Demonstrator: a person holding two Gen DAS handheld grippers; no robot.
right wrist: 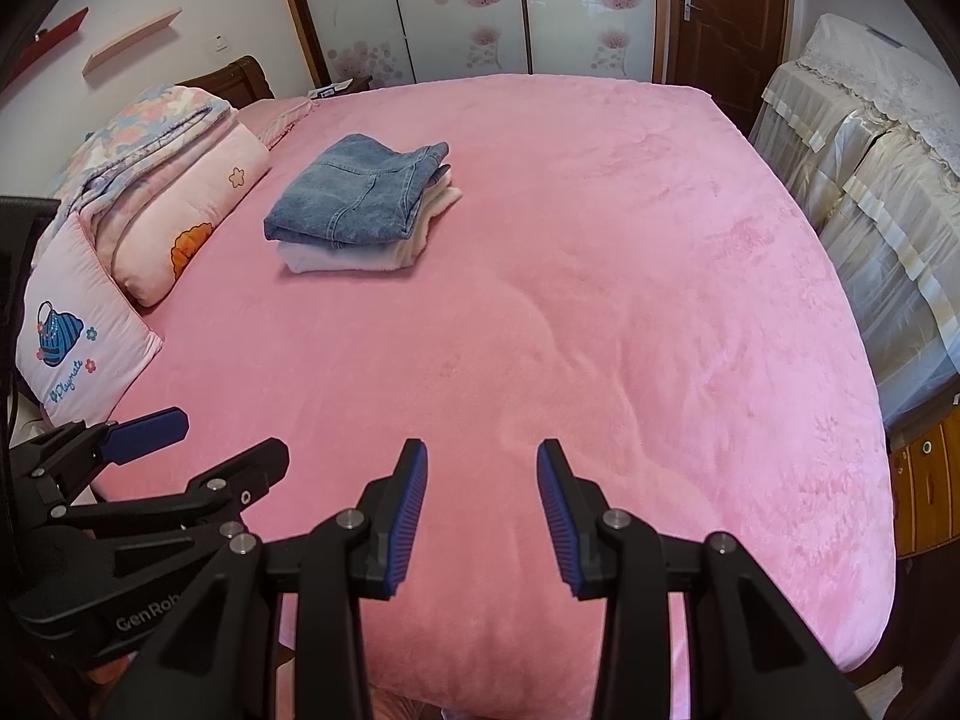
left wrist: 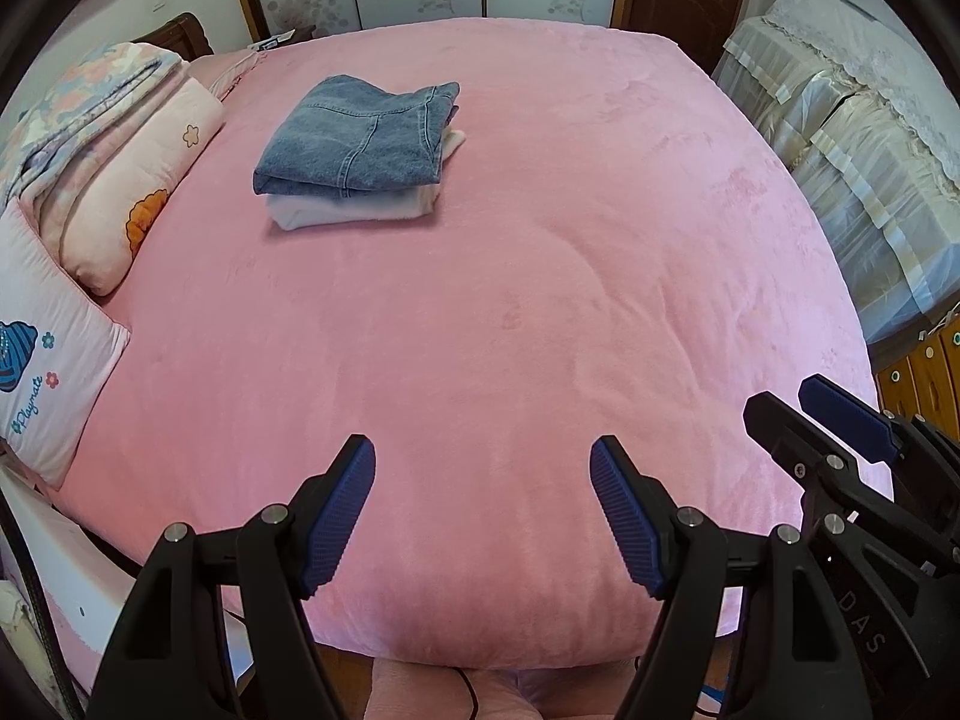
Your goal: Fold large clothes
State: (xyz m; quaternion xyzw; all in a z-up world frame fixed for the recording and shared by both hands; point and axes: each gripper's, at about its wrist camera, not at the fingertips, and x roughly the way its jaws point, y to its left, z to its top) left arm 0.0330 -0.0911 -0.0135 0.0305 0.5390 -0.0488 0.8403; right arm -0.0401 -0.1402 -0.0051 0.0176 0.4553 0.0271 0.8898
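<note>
Folded blue jeans (left wrist: 360,138) lie on top of a folded white garment (left wrist: 354,210) on the far left part of the pink bed (left wrist: 540,312); the stack also shows in the right wrist view (right wrist: 360,198). My left gripper (left wrist: 483,480) is open and empty above the bed's near edge. My right gripper (right wrist: 483,480) is open and empty beside it. Each gripper shows in the other's view: the right one (left wrist: 804,414) at the right edge, the left one (right wrist: 204,438) at the lower left. Both are far from the stack.
Folded floral quilts (left wrist: 120,162) and a pink pillow (left wrist: 48,360) lie along the bed's left side. Covered furniture (left wrist: 852,120) stands to the right of the bed. Wardrobe doors (right wrist: 468,6) and a brown door (right wrist: 720,18) are behind the bed.
</note>
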